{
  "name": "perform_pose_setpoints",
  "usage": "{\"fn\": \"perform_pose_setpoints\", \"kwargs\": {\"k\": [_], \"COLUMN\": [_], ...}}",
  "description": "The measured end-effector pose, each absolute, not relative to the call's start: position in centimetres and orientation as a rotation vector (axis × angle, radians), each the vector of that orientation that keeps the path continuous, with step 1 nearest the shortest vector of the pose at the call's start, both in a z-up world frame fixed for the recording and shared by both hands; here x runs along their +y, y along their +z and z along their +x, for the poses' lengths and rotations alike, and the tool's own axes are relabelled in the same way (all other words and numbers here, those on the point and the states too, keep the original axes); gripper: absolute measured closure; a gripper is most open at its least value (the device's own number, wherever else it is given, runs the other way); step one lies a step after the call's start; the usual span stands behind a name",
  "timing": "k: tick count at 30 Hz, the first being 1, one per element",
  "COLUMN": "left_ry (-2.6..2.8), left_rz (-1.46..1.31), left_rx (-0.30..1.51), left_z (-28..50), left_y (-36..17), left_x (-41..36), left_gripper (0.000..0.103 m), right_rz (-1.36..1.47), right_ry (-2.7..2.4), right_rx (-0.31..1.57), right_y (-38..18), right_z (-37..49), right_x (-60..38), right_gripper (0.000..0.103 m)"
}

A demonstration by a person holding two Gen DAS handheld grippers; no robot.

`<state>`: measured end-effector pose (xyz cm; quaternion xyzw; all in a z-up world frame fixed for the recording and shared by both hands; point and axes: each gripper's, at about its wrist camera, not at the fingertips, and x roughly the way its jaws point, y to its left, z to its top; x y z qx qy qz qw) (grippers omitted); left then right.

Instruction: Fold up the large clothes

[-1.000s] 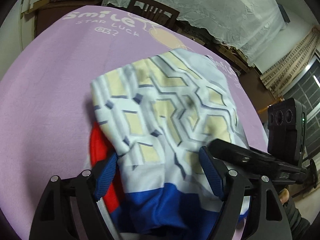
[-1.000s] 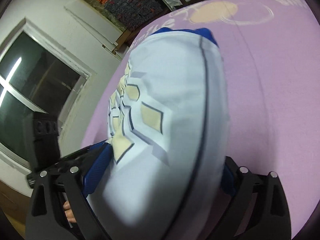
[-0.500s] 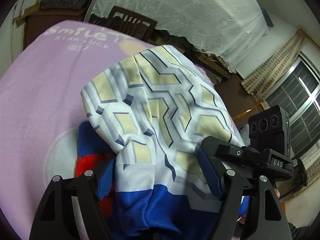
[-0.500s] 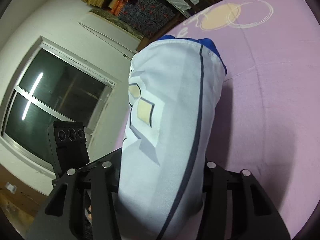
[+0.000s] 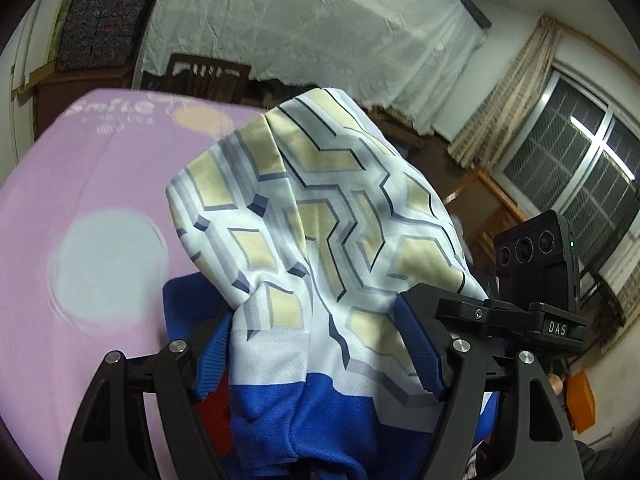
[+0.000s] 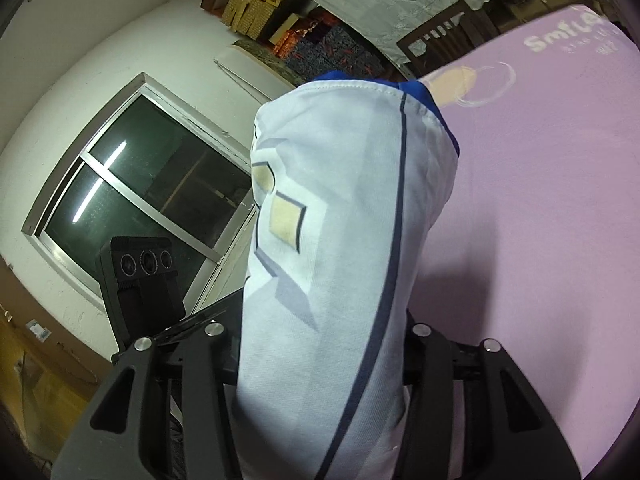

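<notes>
The garment is white with beige and grey geometric shapes, a blue band and a red part underneath. It is bunched and lifted above the pink bed sheet. My left gripper is shut on its blue-and-white edge, cloth draped over the blue pads. In the right wrist view the garment rises as a tall fold between my right gripper fingers, which are shut on it. Each gripper's camera block shows in the other's view.
The pink sheet has "Smile" lettering and printed circles. A dark wooden chair stands at the far edge below a white lace curtain. Windows and stacked boxes line the walls.
Both grippers have risen and tilted up with the garment, lifting it off the sheet. More of the room and less of the sheet shows now.
</notes>
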<state>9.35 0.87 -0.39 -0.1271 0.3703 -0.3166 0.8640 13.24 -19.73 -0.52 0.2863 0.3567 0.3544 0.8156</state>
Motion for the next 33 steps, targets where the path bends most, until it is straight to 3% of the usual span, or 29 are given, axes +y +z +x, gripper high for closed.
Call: {"fn": "perform_pose_setpoints", "kwargs": {"k": [8,13,17,20,27,29,33], "left_ry": [-0.679,-0.673,-0.676,-0.663,-0.557,-0.507,-0.398], "left_rz": [-0.241,-0.227,-0.239,-0.238,-0.16,-0.127,-0.063], "left_rx": [0.95,0.955,0.961,0.948,0.828,0.784,0.671], "left_z": [10.7,11.0,10.5,9.7,6.0,4.3,0.7], "left_y": [-8.0,-8.7,-8.6,-7.6,-3.5,-2.0,0.7], "left_x": [-5.1,-5.5,-5.3,-4.5,-2.6,-2.4,-1.5], "left_gripper": [0.025,0.025,0.025,0.025,0.024,0.013,0.004], "right_rz": [0.749,0.817,0.755,0.685,0.463,0.421,0.342], "right_ry": [0.626,0.575,0.528,0.445,0.209,0.148,0.074], "right_rx": [0.845,0.883,0.897,0.882,0.743,0.708,0.653], "right_y": [-8.8,-12.1,-11.7,-10.8,-6.1,-4.5,-1.6], "right_z": [9.6,10.1,10.6,10.2,6.1,4.5,1.5], "right_x": [-26.0,-27.7,-27.2,-26.9,-26.3,-25.9,-24.2], "right_gripper": [0.056,0.056,0.051,0.037,0.033,0.033,0.023]}}
